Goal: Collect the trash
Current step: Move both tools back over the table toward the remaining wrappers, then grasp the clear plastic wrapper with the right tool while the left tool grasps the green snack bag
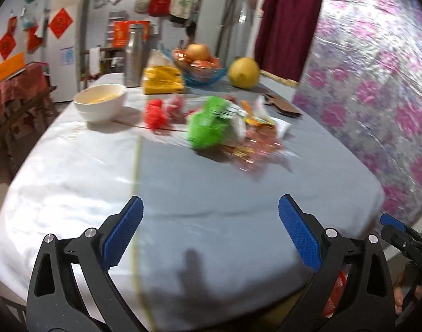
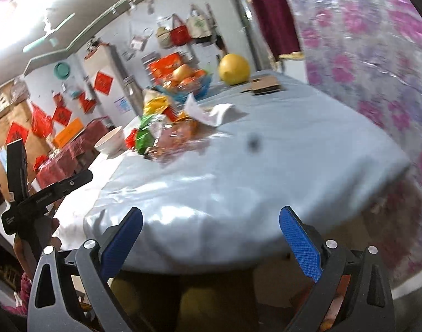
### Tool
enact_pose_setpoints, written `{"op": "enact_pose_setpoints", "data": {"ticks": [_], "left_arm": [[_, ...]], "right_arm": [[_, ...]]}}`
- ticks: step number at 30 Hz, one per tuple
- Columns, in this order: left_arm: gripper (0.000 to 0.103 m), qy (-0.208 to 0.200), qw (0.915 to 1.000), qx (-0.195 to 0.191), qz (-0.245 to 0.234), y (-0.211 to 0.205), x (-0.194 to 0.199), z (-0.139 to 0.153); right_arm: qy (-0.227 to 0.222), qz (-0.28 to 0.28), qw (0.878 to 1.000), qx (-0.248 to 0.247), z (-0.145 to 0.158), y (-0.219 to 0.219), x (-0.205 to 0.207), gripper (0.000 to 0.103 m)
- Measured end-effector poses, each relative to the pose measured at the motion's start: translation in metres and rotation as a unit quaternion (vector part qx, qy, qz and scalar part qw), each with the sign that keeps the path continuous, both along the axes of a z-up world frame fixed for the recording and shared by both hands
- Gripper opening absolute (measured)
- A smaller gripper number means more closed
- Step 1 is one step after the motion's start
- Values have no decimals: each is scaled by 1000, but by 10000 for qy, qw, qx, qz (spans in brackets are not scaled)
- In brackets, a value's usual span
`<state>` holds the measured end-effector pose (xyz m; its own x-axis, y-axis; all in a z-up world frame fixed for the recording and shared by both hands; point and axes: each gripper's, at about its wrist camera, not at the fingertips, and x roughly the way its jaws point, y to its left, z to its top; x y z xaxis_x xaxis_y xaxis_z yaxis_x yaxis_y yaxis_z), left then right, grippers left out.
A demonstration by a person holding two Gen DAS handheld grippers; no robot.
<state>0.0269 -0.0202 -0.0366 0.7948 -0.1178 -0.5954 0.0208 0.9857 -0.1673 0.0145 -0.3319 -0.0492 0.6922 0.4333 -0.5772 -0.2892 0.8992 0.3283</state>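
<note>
A heap of trash lies mid-table: a green wrapper (image 1: 208, 123), red crumpled wrappers (image 1: 158, 113), clear and orange plastic wrappers (image 1: 255, 146) and white paper (image 1: 280, 126). The heap shows in the right wrist view too, with the green wrapper (image 2: 144, 135) and white paper (image 2: 219, 112). My left gripper (image 1: 211, 221) is open and empty over the near part of the table, well short of the heap. My right gripper (image 2: 211, 229) is open and empty at the table's near edge.
A white bowl (image 1: 100, 102), a steel bottle (image 1: 135, 55), a yellow bag (image 1: 162, 80), a blue fruit bowl (image 1: 202, 67), a yellow pomelo (image 1: 244, 73) and brown cardboard (image 1: 282, 105) stand on the grey-clothed table (image 1: 211, 182). A floral plastic sheet (image 1: 376, 83) hangs at the right.
</note>
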Motion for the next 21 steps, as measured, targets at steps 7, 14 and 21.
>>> {"op": "enact_pose_setpoints", "data": {"ticks": [7, 14, 21], "left_arm": [[96, 188, 9991, 100, 360, 35, 34, -7], [96, 365, 9972, 329, 559, 53, 63, -12], [96, 472, 9964, 213, 669, 68, 91, -12]], "right_arm": [[123, 408, 9990, -146, 4, 58, 54, 97], [335, 618, 9975, -60, -1, 95, 113, 97], [555, 617, 9965, 83, -5, 118, 159, 97]]}}
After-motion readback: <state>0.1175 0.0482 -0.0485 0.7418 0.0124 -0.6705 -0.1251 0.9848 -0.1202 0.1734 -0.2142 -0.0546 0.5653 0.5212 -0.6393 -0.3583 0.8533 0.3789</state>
